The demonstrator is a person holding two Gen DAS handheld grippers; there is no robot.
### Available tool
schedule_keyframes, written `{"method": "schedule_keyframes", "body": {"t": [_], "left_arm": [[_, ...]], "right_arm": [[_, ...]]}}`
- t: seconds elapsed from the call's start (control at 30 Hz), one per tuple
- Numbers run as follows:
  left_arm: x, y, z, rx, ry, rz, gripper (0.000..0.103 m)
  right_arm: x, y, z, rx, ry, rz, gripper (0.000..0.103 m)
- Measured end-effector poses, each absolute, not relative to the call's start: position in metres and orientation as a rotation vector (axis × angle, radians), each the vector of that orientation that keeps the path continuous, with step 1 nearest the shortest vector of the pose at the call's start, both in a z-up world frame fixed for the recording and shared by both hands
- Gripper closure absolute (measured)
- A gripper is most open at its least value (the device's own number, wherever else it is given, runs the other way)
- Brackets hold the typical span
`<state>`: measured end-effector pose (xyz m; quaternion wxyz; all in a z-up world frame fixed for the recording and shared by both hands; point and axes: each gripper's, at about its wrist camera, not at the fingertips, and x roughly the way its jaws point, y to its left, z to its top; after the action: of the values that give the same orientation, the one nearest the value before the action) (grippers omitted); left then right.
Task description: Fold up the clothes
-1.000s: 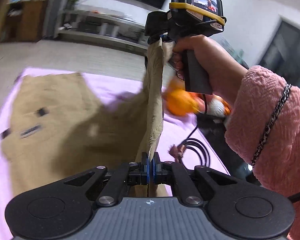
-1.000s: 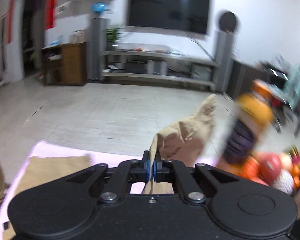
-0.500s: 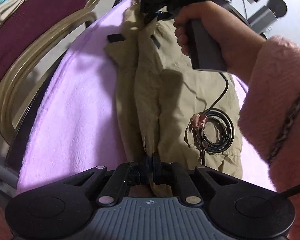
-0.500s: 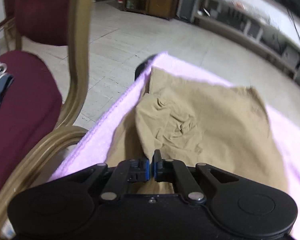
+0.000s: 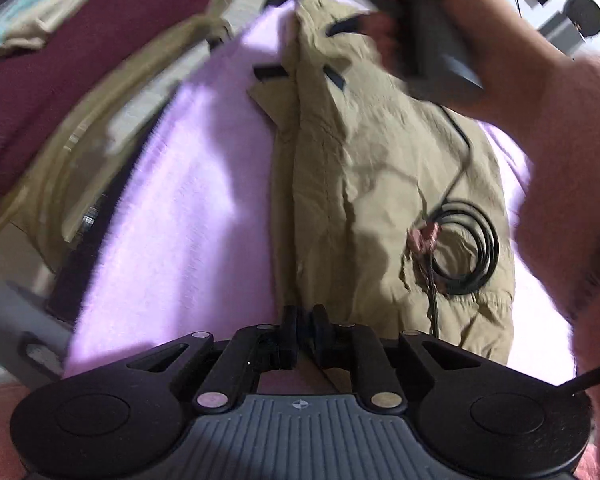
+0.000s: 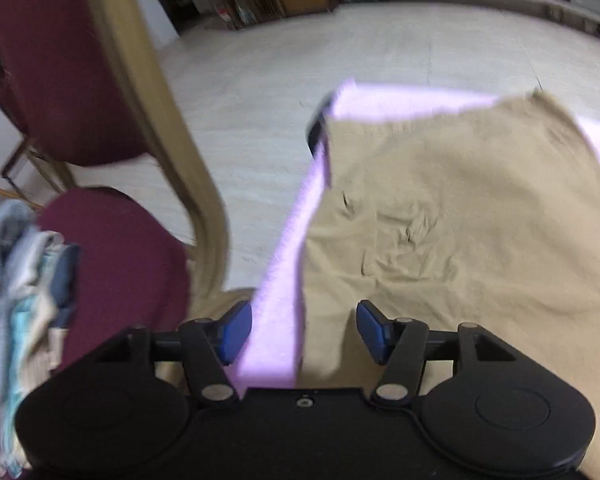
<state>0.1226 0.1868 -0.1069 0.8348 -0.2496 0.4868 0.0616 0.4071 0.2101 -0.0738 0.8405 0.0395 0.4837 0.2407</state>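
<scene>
Khaki shorts [image 5: 380,184] lie folded lengthwise on a pink cloth [image 5: 180,208] that covers the table. They also show in the right wrist view [image 6: 452,220]. My left gripper [image 5: 306,324] is nearly closed at the near hem of the shorts, with a narrow gap between the jaws; whether it still pinches the fabric is unclear. My right gripper [image 6: 304,326] is open and empty, low over the left edge of the shorts. The right hand and its gripper handle [image 5: 432,28] show at the far end of the shorts in the left wrist view.
A coiled black cable [image 5: 460,248] rests on the shorts. A maroon chair [image 6: 112,248] with a gold frame stands left of the table, with a stack of folded clothes [image 6: 16,320] on its seat. Pale tiled floor [image 6: 300,60] lies beyond.
Both grippers swung the lifted shorts over and laid them down folded on the pink cloth. The right gripper has opened and let go. The left jaws have parted slightly.
</scene>
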Motion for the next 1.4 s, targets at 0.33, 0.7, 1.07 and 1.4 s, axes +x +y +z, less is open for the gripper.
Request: {"method": "schedule_keyframes", "body": {"t": [0.33, 0.7, 1.07, 1.4], "left_arm": [[0.098, 0.184, -0.069, -0.502, 0.721, 0.118, 0.089], [0.144, 0.128, -0.095, -0.376, 0.78, 0.064, 0.082], [0.159, 0.184, -0.112, -0.502, 0.77, 0.243, 0.073], [0.175, 0.175, -0.12, -0.447, 0.792, 0.211, 0.082]], "right_arm": [[0.346, 0.048, 0.09, -0.057, 0.68, 0.409, 0.04], [0.301, -0.065, -0.007, -0.051, 0.696, 0.325, 0.025], [0.325, -0.05, -0.094, 0.469, 1.041, 0.66, 0.083], [0.314, -0.035, -0.124, 0.356, 1.152, 0.619, 0.077]]}}
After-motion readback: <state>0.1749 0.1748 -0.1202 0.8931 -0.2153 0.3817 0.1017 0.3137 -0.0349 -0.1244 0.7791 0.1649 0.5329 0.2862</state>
